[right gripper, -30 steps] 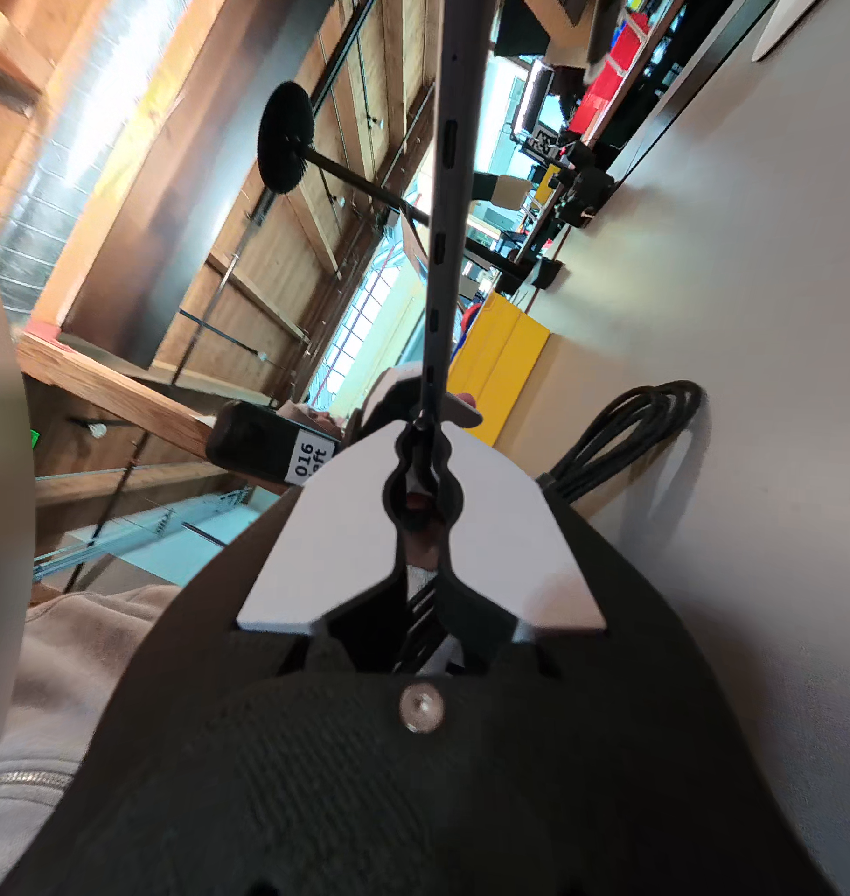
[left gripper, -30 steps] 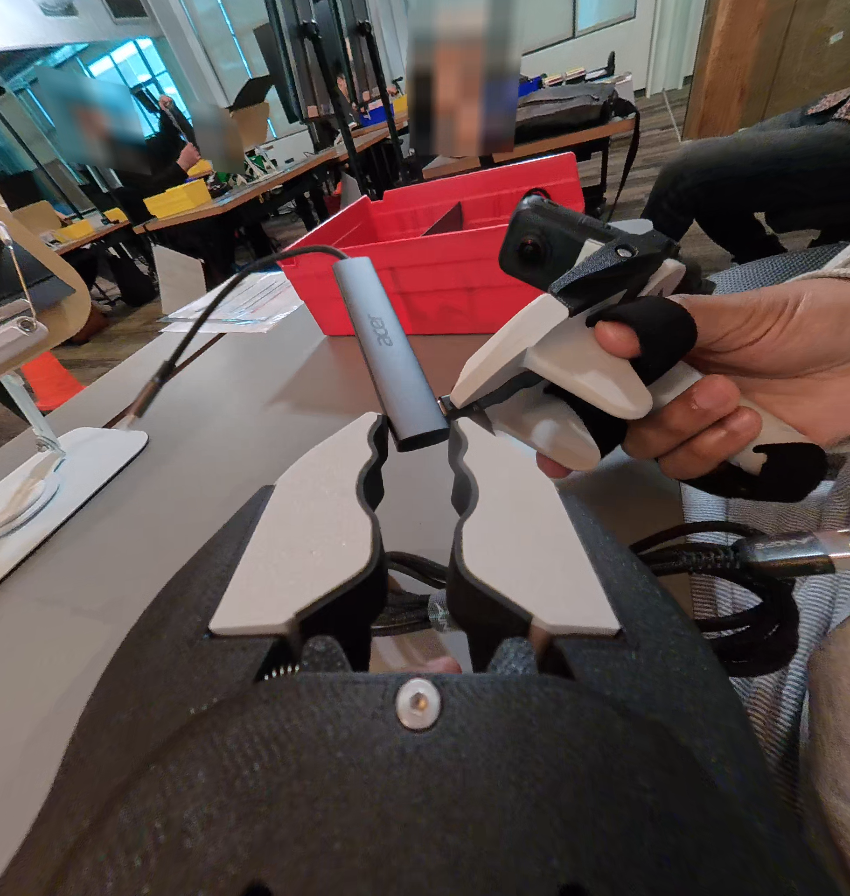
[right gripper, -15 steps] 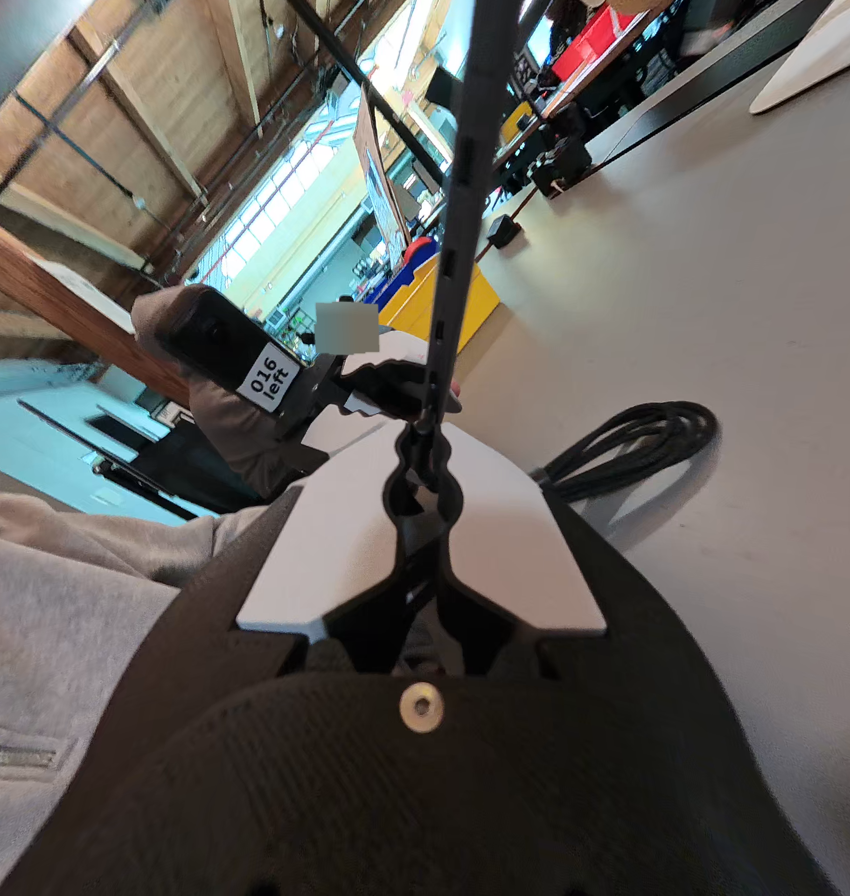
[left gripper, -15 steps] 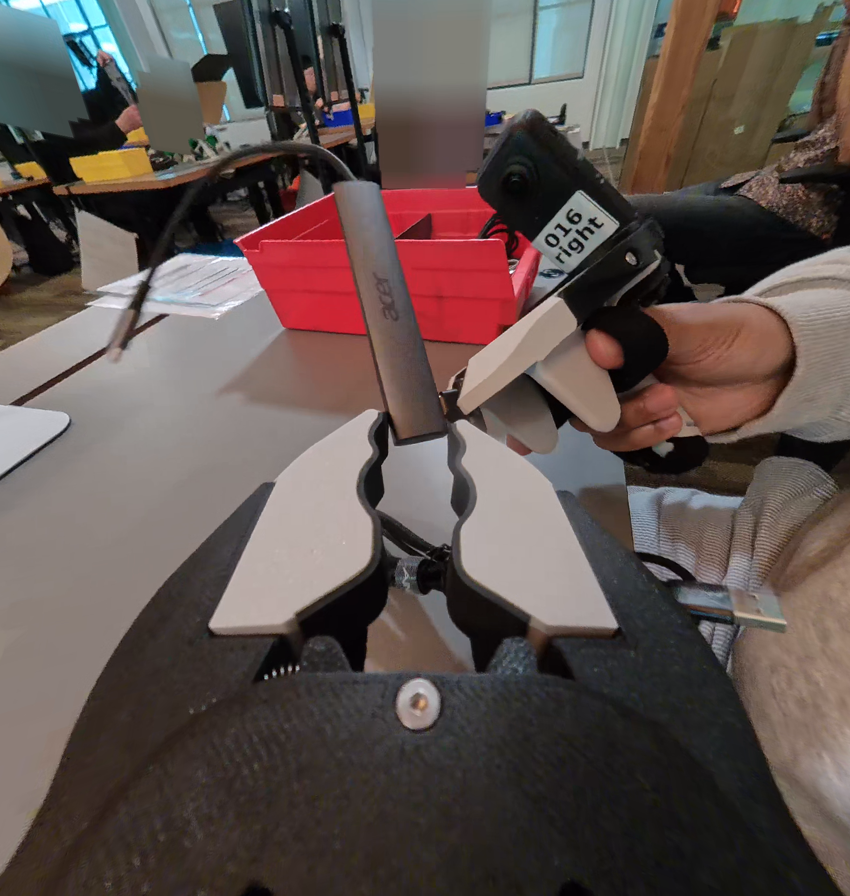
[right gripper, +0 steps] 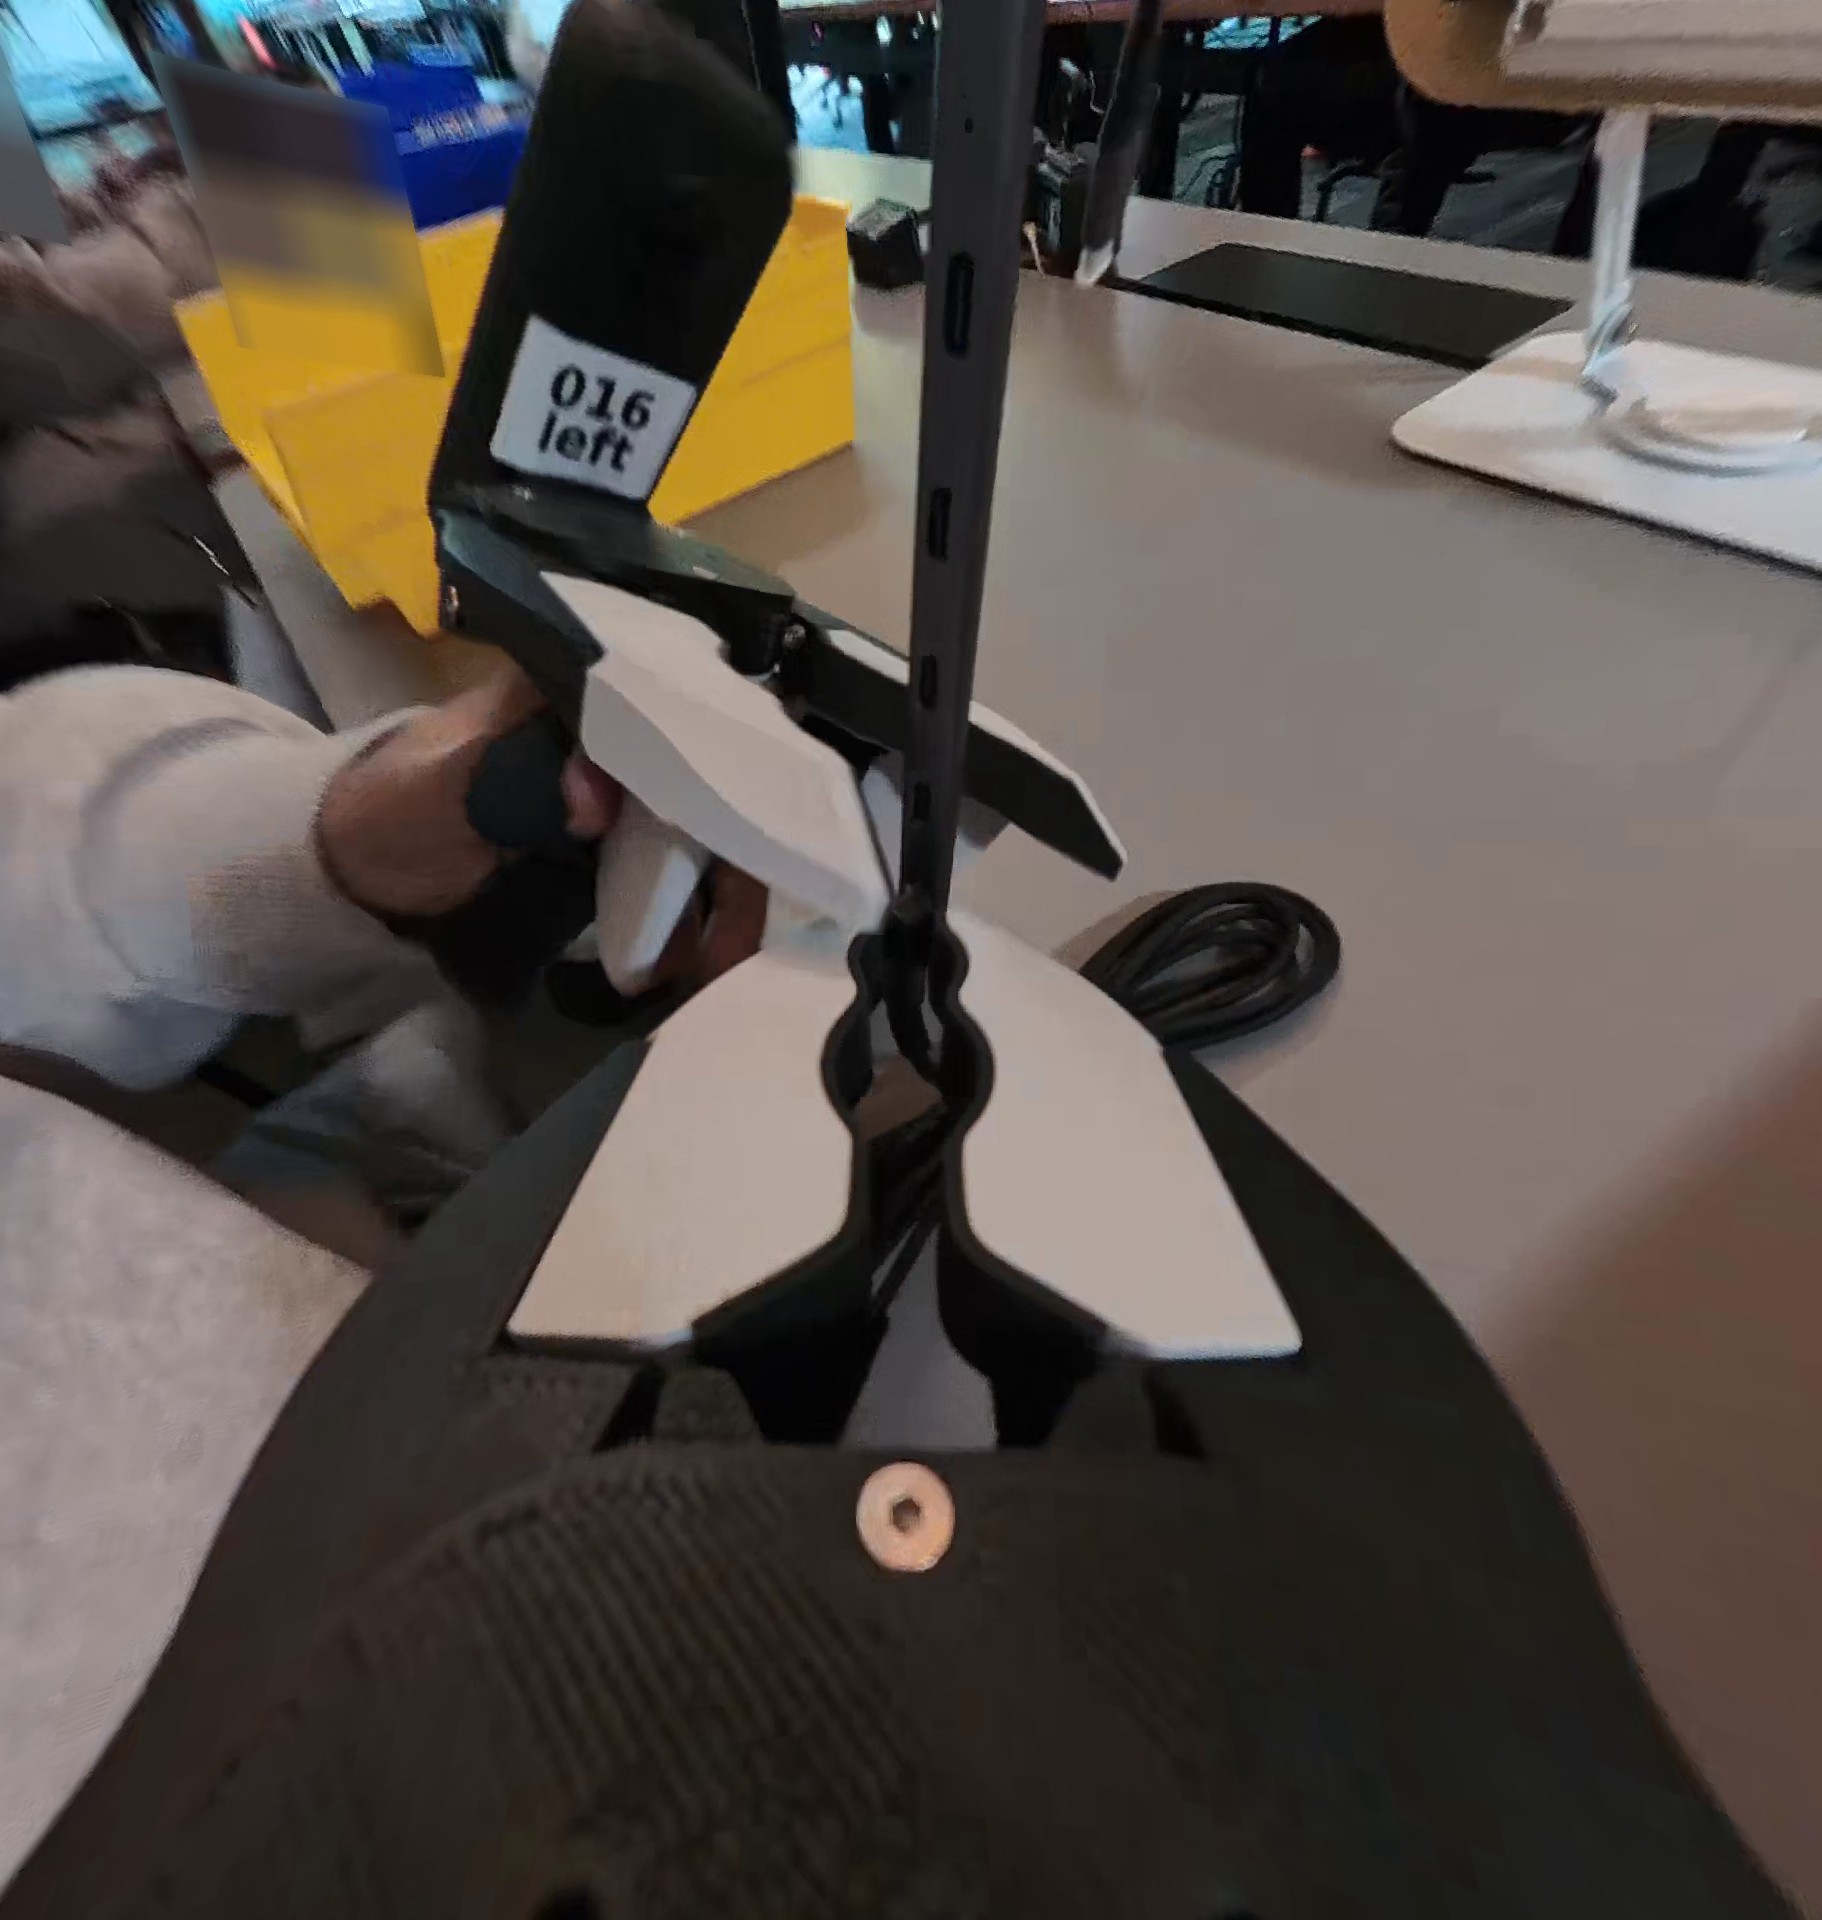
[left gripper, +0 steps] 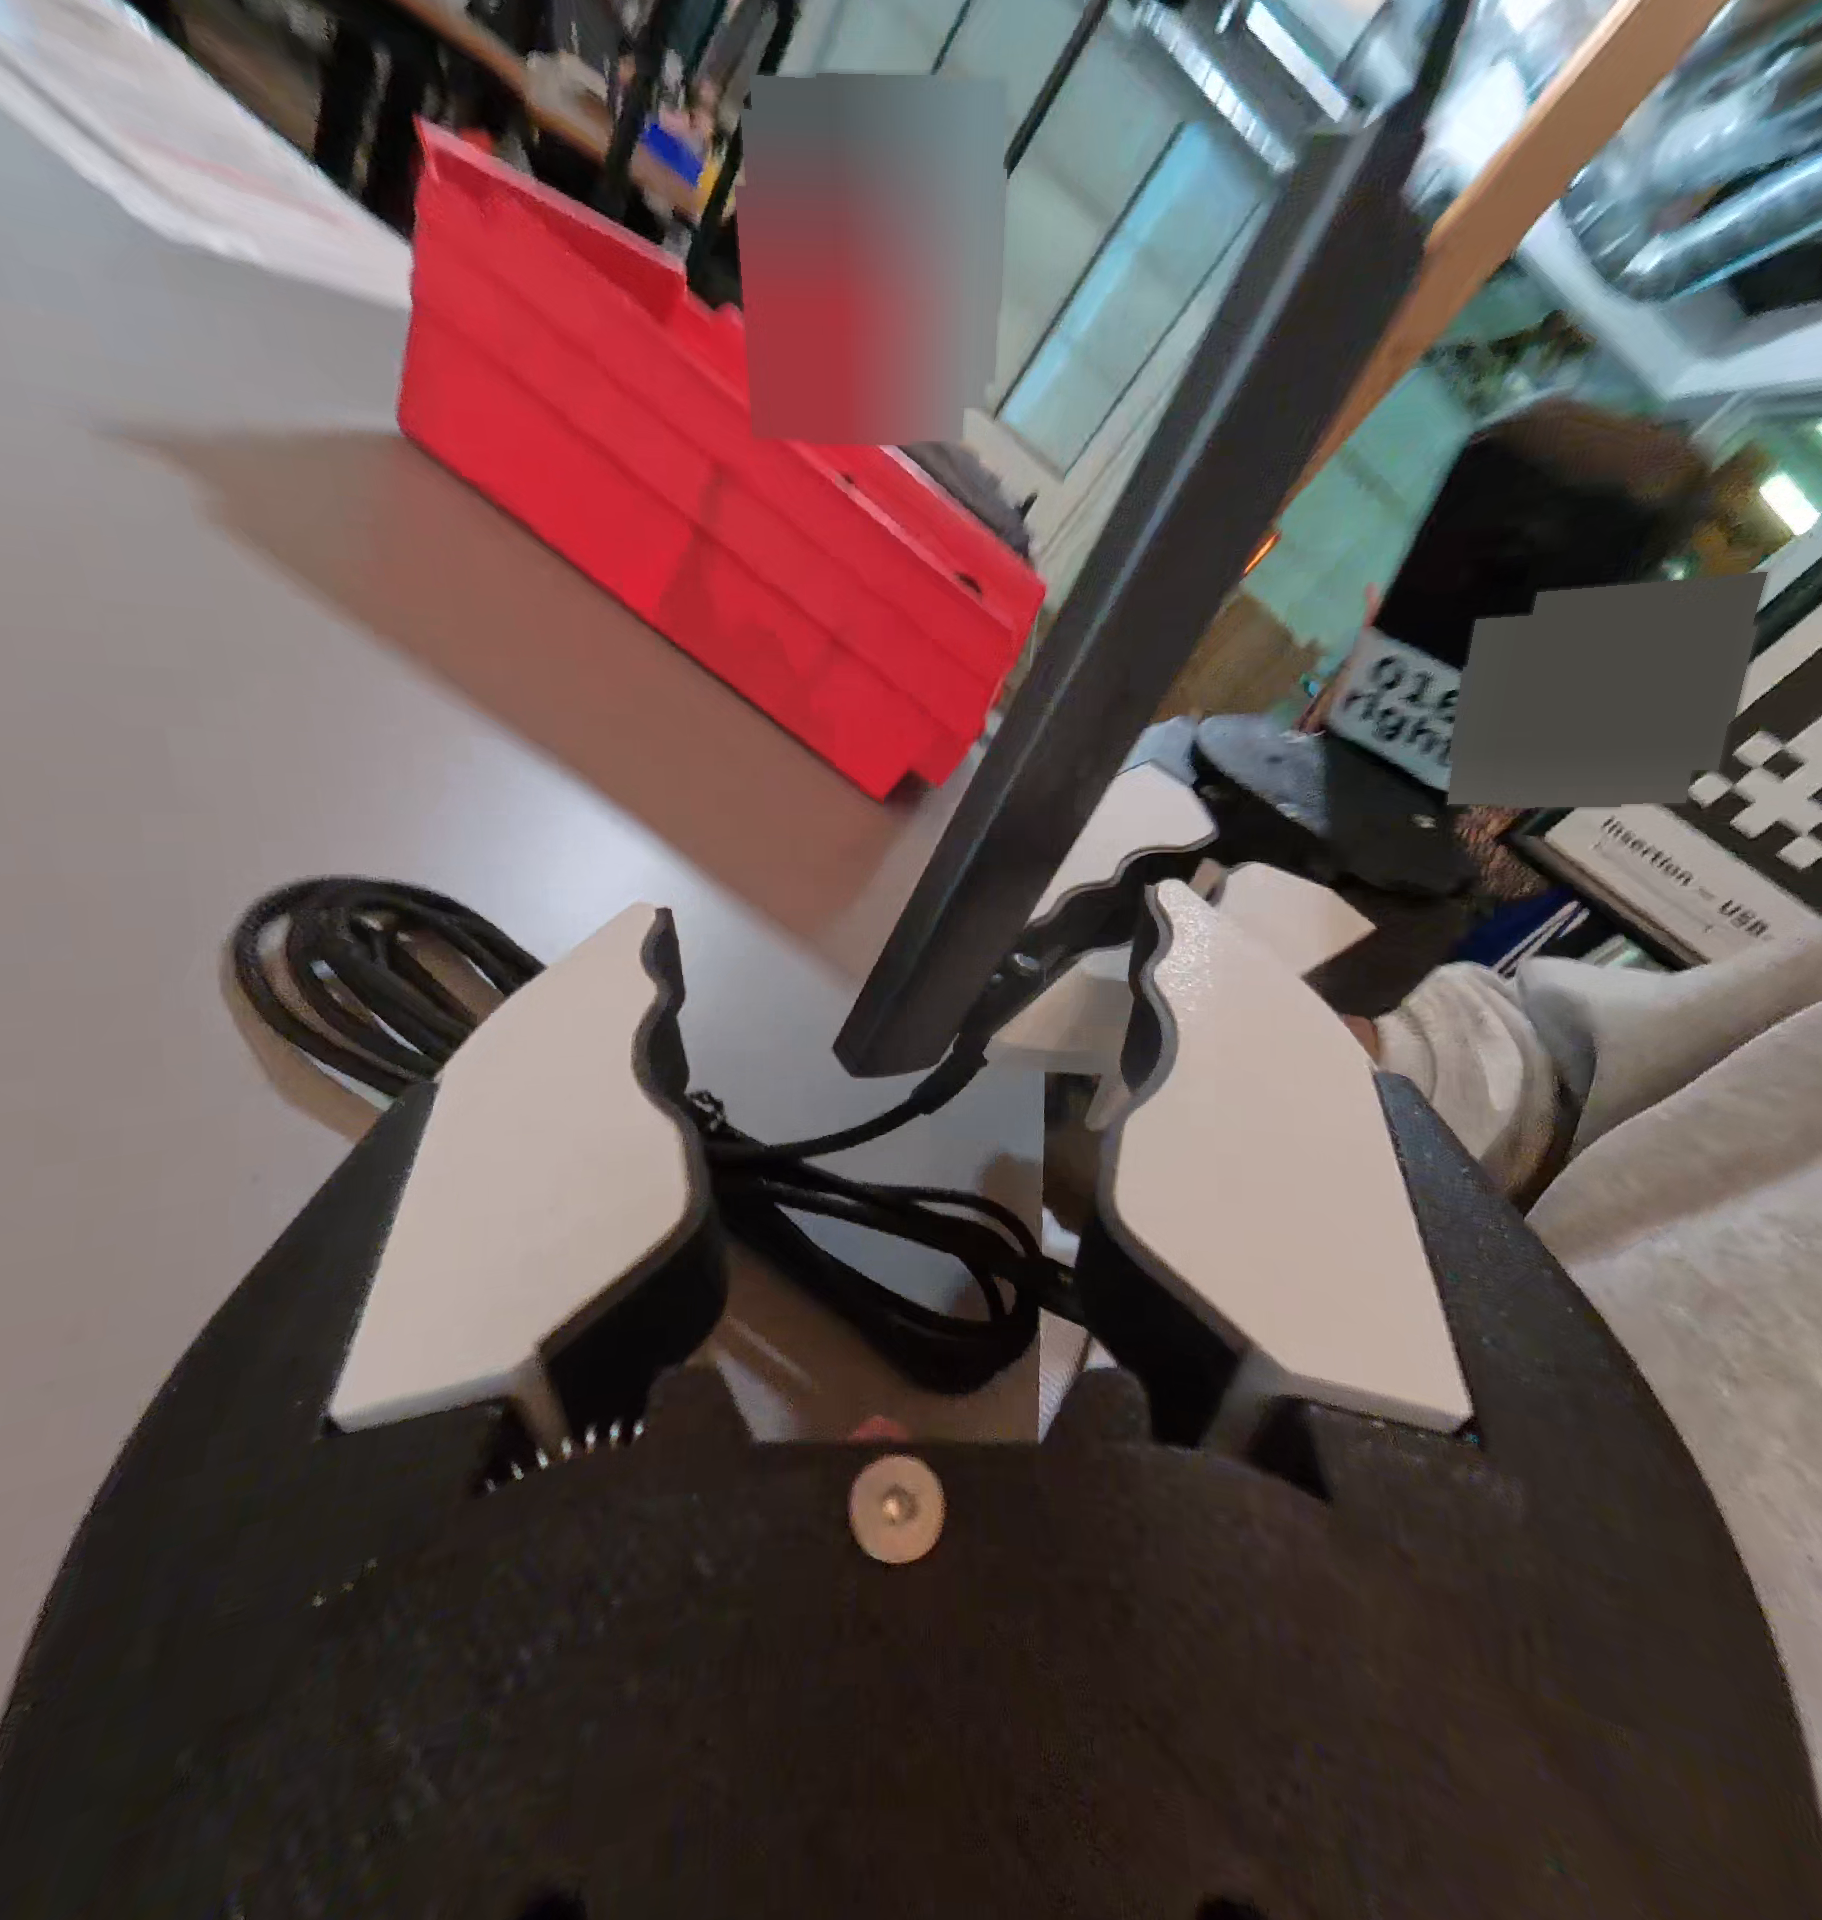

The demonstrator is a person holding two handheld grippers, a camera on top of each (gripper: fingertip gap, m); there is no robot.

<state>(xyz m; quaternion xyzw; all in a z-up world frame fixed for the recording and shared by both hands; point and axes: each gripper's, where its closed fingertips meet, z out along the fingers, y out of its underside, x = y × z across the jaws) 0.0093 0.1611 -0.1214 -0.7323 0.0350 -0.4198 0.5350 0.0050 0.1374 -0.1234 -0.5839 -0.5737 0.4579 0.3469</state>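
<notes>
A dark grey USB hub [left gripper: 1146, 571] stands nearly upright over the grey table [left gripper: 159, 779]. My left gripper [left gripper: 907, 925] is open, its fingers either side of the hub's lower end and clear of it. My right gripper [right gripper: 905, 940] is shut on the black cable plug [left gripper: 964, 1065], which sits in the hub's bottom end. In the right wrist view the hub [right gripper: 964, 416] rises straight up from my fingertips, and the left gripper [right gripper: 980, 873] comes in from the left, open around it. The cable [left gripper: 886, 1226] trails down under the left fingers.
A coil of black cable [left gripper: 367, 987] lies on the table and also shows in the right wrist view [right gripper: 1219, 956]. A red bin [left gripper: 699, 468] stands behind it. A yellow bin [right gripper: 367, 447] and a white stand base [right gripper: 1634, 436] are farther off. A grey sleeve [left gripper: 1717, 1195] is close by. Less than 4 cm separates the two grippers' tips.
My left gripper has opened and let go of the hub's lower end. My right gripper stays shut at the hub's base. Both views have swung round.
</notes>
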